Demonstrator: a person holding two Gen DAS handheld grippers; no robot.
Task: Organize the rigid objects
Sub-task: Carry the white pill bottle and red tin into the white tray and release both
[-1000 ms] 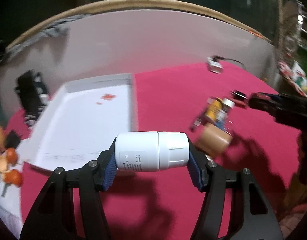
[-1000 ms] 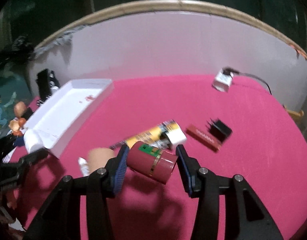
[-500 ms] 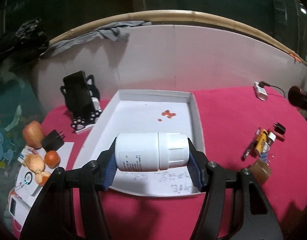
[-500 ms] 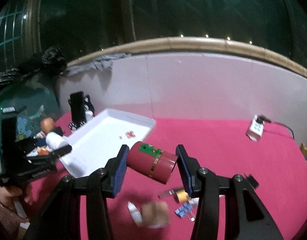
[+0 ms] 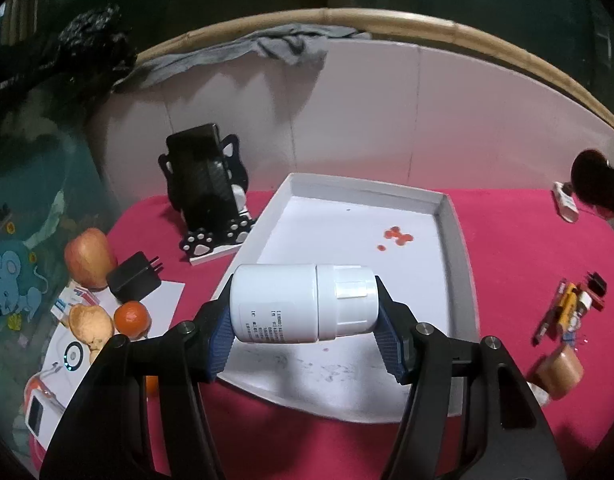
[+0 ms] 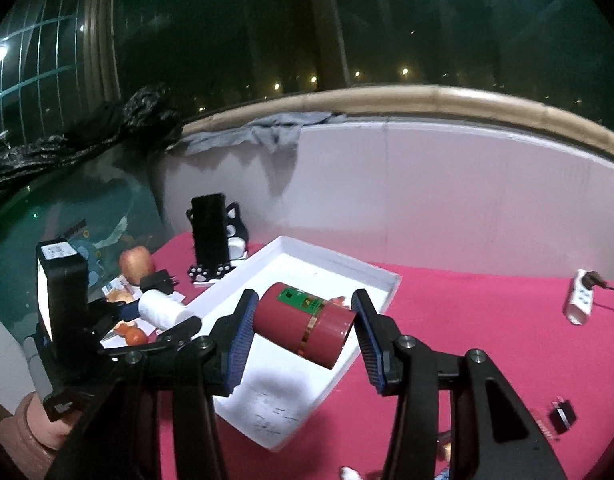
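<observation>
White bottle, red canister

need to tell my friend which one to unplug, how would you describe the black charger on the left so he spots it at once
Start at the white tray on the pink cloth and go left, past the cat-shaped phone stand. The black charger lies between an apple and a tangerine: the only black block there, with two metal prongs.

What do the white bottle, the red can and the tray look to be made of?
White bottle: likely plastic, semi-matte, with a ribbed screw cap and printed text.
Red can: possibly metal or coated card; smooth, slightly glossy, with a gold band and green label.
Tray: looks like white cardboard; thin folded walls, matte, with scribbles and red stains.
</observation>
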